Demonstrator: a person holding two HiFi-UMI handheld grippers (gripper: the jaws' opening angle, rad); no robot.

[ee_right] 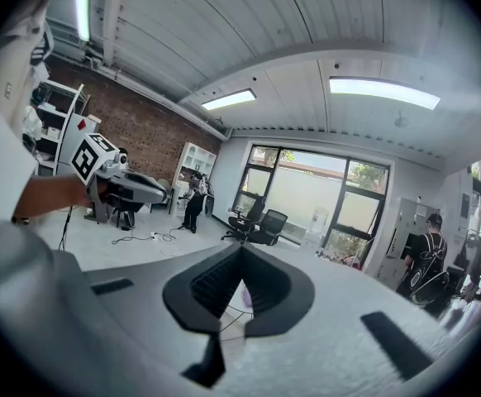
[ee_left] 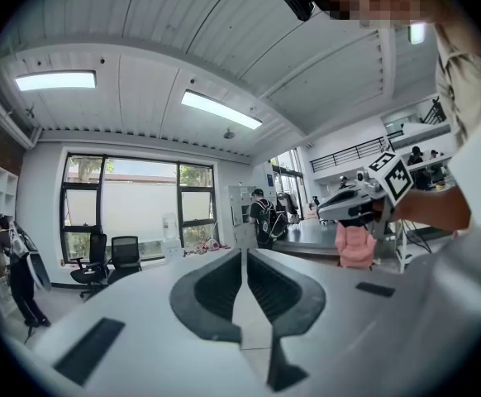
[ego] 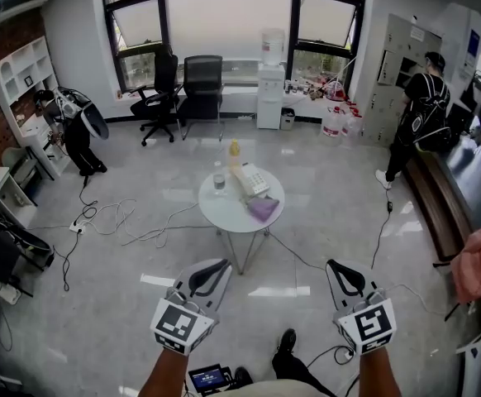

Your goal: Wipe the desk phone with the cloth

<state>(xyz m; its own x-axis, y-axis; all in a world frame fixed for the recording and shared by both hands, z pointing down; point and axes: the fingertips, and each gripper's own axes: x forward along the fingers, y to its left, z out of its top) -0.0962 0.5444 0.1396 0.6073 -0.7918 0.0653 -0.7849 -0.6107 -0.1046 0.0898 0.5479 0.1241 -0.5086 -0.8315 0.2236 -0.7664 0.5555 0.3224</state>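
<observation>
Ahead of me a small round white table [ego: 216, 211] carries the white desk phone [ego: 253, 179], with the purple cloth [ego: 263, 209] lying crumpled beside it near the rim. Both grippers hang in the air well short of the table, over the floor. My left gripper [ego: 225, 264] is shut and holds nothing; in the left gripper view its jaws [ee_left: 242, 251] meet in a line. My right gripper [ego: 332, 265] is also shut and empty, its jaws [ee_right: 242, 247] closed together.
A glass [ego: 219, 182] and a yellow bottle [ego: 235, 151] share the table. Cables [ego: 125, 217] trail across the floor to the left. Two office chairs [ego: 183, 85] and a water dispenser [ego: 271, 89] stand by the windows. A person with a backpack [ego: 422, 114] stands at the right.
</observation>
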